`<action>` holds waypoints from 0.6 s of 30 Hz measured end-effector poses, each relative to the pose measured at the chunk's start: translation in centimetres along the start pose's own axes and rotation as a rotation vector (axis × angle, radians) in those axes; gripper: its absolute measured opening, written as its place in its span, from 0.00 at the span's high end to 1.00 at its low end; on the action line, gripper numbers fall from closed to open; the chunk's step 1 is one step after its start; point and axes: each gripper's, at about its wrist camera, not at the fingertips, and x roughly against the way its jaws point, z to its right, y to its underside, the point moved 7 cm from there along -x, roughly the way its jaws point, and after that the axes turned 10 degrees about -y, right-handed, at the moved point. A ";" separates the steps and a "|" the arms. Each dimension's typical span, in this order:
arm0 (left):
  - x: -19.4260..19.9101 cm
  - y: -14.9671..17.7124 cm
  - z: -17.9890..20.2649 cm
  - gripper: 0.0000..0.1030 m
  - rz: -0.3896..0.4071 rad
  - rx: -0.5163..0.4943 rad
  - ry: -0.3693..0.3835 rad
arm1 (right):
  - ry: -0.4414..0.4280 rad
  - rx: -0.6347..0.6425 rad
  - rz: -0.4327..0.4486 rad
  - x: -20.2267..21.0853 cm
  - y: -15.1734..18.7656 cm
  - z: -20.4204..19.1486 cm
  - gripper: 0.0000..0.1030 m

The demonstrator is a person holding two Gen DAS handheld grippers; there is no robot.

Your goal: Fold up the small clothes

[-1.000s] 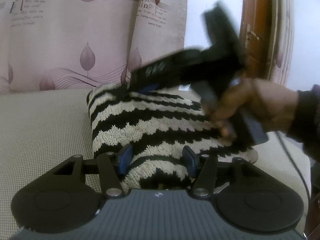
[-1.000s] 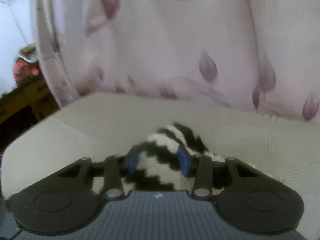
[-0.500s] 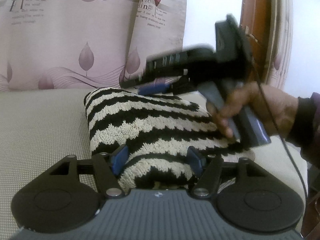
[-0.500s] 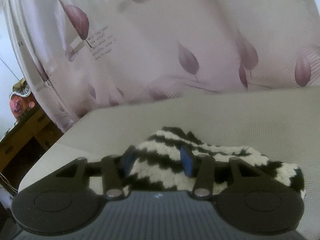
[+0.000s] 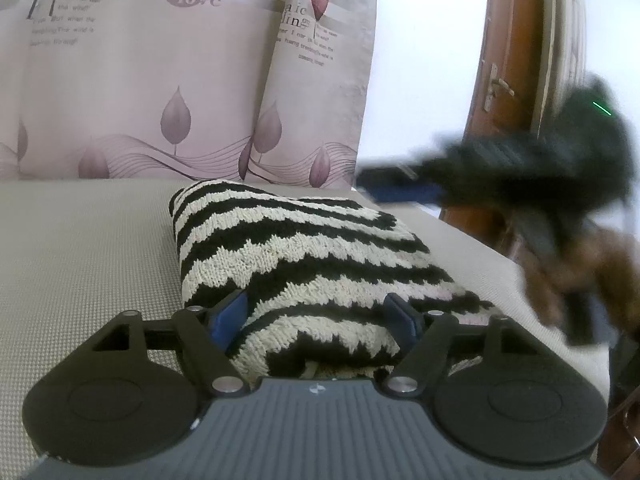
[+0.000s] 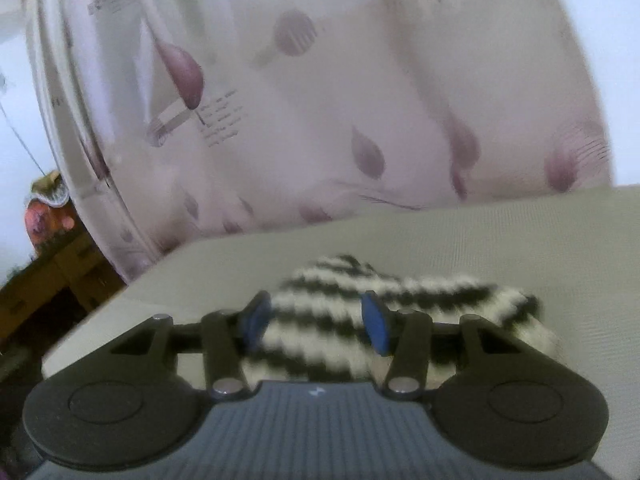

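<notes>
Leaf-print curtains [image 5: 172, 92] hang behind a beige woven cushion [image 5: 80, 248], and on it lies the folded black-and-cream zigzag knit garment [image 5: 304, 256]. At its near end the left gripper [image 5: 316, 316] straddles the knit, jaws opening wide, blue pads [image 5: 230, 314] loosening off the wool. Off right, the right gripper [image 5: 394, 188] is blurred, part-open and holding nothing, clear of the garment.
</notes>
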 end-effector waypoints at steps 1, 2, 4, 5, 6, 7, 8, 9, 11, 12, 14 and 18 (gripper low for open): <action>0.0 0.0 0.0 0.27 0.000 -0.001 -0.001 | 0.035 0.032 0.002 1.2 1.0 -0.5 0.52; 0.0 0.0 0.0 0.27 0.000 -0.002 -0.004 | 0.065 0.057 0.004 2.3 2.1 -0.9 0.52; 0.0 0.0 0.1 0.27 0.001 -0.005 -0.008 | 0.115 0.076 0.013 4.1 4.0 -0.9 0.52; 0.0 0.0 0.1 0.27 0.000 -0.006 -0.010 | 0.141 0.075 0.017 4.8 4.9 -0.8 0.52; 0.0 0.0 0.1 0.27 -0.001 -0.008 -0.012 | 0.158 0.069 0.020 5.4 5.6 -0.6 0.52; 0.0 0.0 0.1 0.27 -0.002 -0.009 -0.013 | 0.170 0.067 0.016 5.7 6.2 -0.4 0.52; 0.0 0.0 0.2 0.27 -0.002 -0.011 -0.015 | 0.193 0.071 -0.003 5.9 6.9 -0.2 0.52; 0.0 0.0 0.2 0.27 -0.002 -0.012 -0.016 | 0.225 0.070 -0.037 5.9 7.7 0.3 0.52; 0.0 0.0 0.3 0.27 -0.003 -0.018 -0.016 | 0.272 0.069 -0.070 6.1 9.5 1.2 0.52; 0.0 0.0 0.2 0.27 -0.003 -0.019 -0.018 | 0.275 0.066 -0.049 6.3 9.9 1.5 0.52; 0.0 0.0 0.2 0.27 -0.003 -0.021 -0.022 | 0.279 0.051 -0.051 6.5 9.9 1.8 0.51; 0.1 0.0 0.1 0.25 -0.002 -0.023 -0.025 | 0.298 0.038 -0.077 6.2 10.3 2.1 0.42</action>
